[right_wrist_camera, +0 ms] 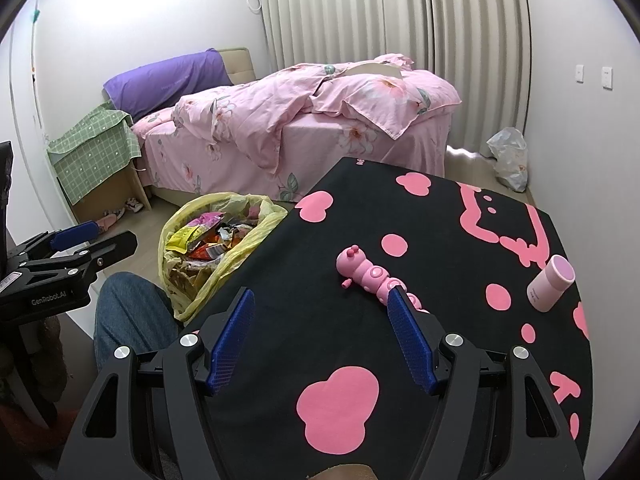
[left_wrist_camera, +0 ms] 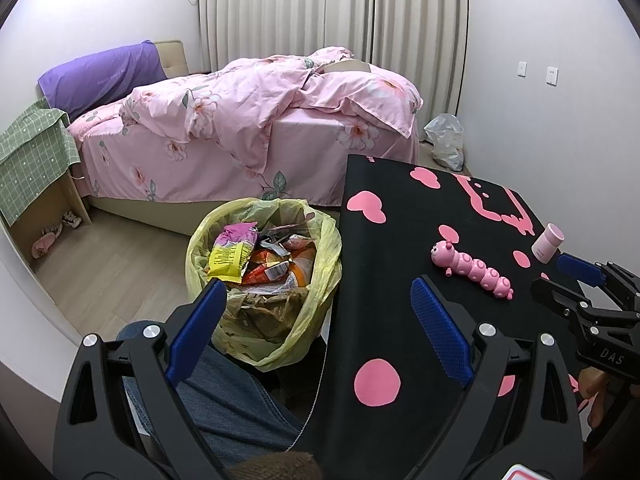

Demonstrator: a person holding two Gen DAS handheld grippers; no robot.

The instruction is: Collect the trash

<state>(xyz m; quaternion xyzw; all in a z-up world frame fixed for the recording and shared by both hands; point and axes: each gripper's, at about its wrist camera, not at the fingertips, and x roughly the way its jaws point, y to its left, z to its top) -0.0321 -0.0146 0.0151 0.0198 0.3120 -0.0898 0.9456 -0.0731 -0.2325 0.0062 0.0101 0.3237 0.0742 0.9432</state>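
A bin lined with a yellow bag [left_wrist_camera: 320,240] [right_wrist_camera: 256,236] stands on the floor beside the table, full of snack wrappers [left_wrist_camera: 234,252] [right_wrist_camera: 200,240]. My left gripper [left_wrist_camera: 318,286] is open and empty, one finger over the bin and one over the table edge. It also shows at the left of the right wrist view [right_wrist_camera: 96,236]. My right gripper [right_wrist_camera: 322,296] is open and empty above the black table mat [right_wrist_camera: 440,240]; it shows at the right of the left wrist view [left_wrist_camera: 576,276].
On the mat lie a pink caterpillar toy [left_wrist_camera: 472,270] [right_wrist_camera: 368,272] and a small pink bottle [left_wrist_camera: 547,242] [right_wrist_camera: 550,282]. A pink bed [left_wrist_camera: 248,128] stands behind, a green-covered bedside shelf [left_wrist_camera: 32,160] at left, a white plastic bag [left_wrist_camera: 446,140] by the far wall. A jeans-clad knee [left_wrist_camera: 216,392] is below.
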